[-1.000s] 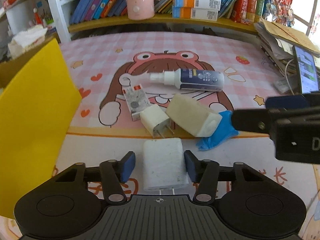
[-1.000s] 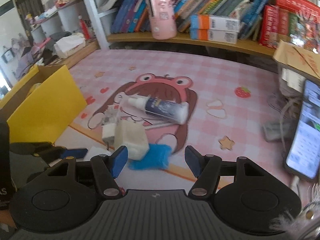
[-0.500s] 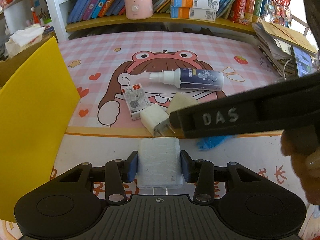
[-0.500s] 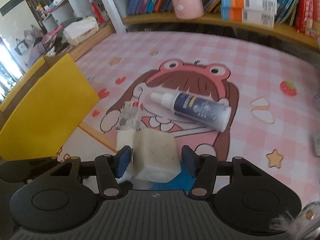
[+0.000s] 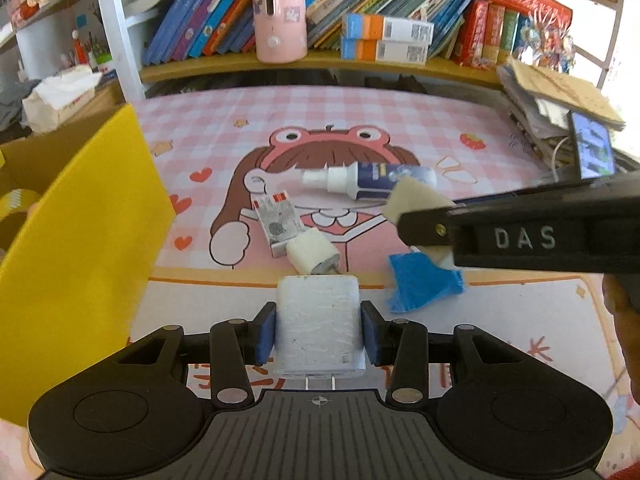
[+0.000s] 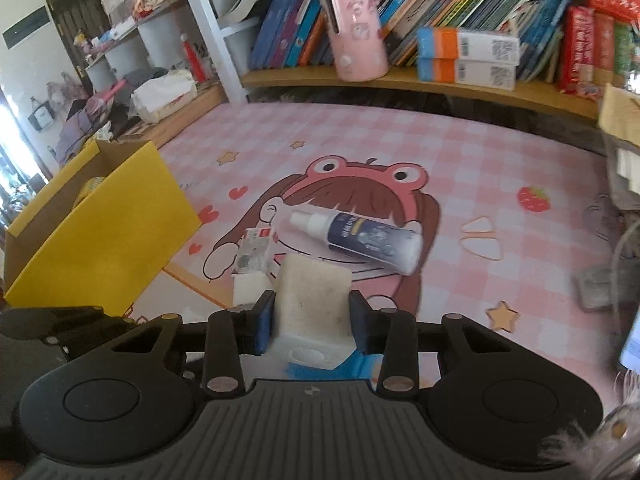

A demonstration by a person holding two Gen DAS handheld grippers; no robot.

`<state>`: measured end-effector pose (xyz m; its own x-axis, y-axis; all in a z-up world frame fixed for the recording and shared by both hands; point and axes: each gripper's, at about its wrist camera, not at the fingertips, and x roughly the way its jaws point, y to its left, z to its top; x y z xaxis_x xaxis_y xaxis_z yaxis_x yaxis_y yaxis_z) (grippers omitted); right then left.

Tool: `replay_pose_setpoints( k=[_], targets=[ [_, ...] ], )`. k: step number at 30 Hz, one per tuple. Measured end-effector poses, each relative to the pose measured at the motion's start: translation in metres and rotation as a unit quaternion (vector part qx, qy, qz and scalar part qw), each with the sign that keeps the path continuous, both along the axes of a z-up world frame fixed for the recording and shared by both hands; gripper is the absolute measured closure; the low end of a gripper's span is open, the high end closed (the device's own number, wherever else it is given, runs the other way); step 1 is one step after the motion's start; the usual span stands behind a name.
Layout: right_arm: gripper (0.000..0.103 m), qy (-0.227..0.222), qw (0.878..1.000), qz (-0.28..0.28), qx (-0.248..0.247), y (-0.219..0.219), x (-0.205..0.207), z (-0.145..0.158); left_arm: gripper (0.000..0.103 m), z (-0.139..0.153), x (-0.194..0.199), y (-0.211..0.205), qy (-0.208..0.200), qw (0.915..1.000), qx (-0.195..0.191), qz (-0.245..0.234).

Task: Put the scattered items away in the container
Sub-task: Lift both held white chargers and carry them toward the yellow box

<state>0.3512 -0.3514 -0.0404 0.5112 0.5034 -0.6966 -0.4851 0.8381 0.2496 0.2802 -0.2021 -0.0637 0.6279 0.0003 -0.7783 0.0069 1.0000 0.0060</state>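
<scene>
My left gripper (image 5: 319,330) is shut on a large white charger (image 5: 318,324), prongs toward the camera, lifted a little. My right gripper (image 6: 311,324) is shut on a cream-white block adapter (image 6: 314,304); it also shows raised in the left wrist view (image 5: 416,200). On the mat lie a spray bottle (image 5: 372,180) (image 6: 360,238), a small card box (image 5: 278,222) (image 6: 252,256), a small white plug (image 5: 312,250) (image 6: 248,290) and a blue glove (image 5: 420,280) (image 6: 320,368). The yellow-flapped cardboard box (image 5: 80,232) (image 6: 104,236) stands at the left.
A shelf with books and a pink cup (image 5: 280,14) runs along the back. A phone (image 5: 592,148) and stacked papers (image 5: 556,96) lie at the right edge. A tissue box (image 6: 164,94) sits at the back left.
My left gripper closed on the large charger and lifted it slightly. My right gripper moved in, closed on the cream adapter and raised it off the blue glove.
</scene>
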Motion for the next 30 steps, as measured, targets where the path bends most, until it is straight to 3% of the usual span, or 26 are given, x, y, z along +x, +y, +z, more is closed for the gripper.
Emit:
replay_pose_setpoints(
  k=[13,30],
  targets=[
    [0.067,-0.009,1.0,-0.011,-0.015,-0.022,-0.055,0.018,0.062,0.04,-0.045,-0.004,-0.036,0.9993,-0.008,0.003],
    [0.068,-0.033,0.999,-0.02,-0.034,-0.023,-0.112,0.03,0.062,0.051,-0.088,-0.006,-0.038,0.9986,-0.032,-0.02]
  ],
)
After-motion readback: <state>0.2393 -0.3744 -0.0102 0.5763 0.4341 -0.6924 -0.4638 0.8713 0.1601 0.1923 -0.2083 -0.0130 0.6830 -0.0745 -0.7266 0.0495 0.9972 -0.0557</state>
